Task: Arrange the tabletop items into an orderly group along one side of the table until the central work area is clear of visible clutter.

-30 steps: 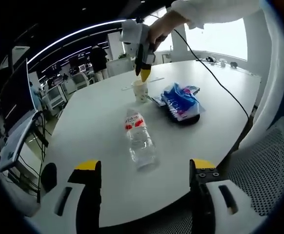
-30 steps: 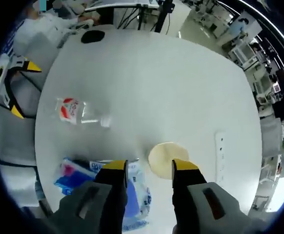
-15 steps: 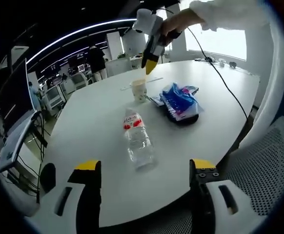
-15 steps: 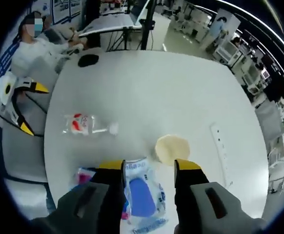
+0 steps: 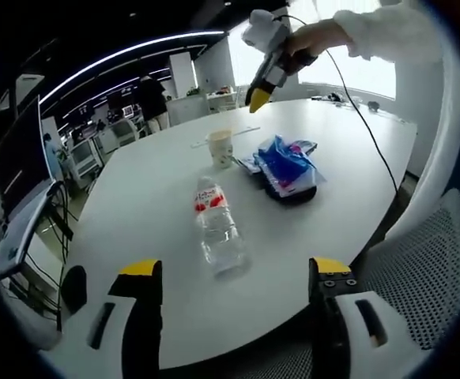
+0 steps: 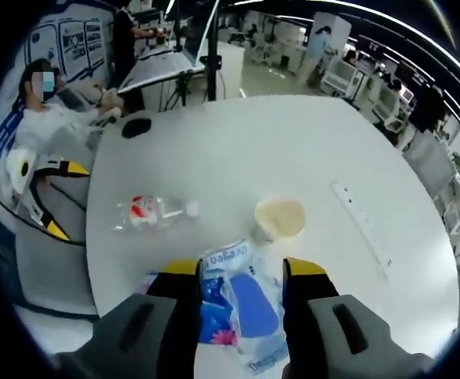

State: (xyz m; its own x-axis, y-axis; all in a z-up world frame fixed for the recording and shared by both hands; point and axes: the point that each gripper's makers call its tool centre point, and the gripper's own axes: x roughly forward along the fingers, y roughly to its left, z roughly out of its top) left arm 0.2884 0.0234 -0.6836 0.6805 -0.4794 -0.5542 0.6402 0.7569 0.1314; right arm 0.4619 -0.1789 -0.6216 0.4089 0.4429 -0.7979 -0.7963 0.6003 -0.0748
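Tabletop (image 5: 135, 205): large, white, rounded; all three items lie loose near its middle, none at an edge. Judged: sorting barely begun, everything left to move.

Blue-and-white plastic packet (image 6: 242, 304): biggest item, crumpled, flat on the tabletop. In the right gripper view it lies below and between the right tool's (image 6: 238, 270) jaws, which stand moderately apart and grip nothing. The tool hangs above it, no contact visible.

Water bottle (image 5: 216, 230): clear, red label, on its side, apart from the packet and nearest the left tool (image 5: 230, 268). That tool's jaws are wide and empty, back at the tabletop's near edge.

Paper cup (image 6: 279, 217): upright, smallest, just beyond the packet (contents not discernible).

Likely first pick: the packet; bottle and cup follow.
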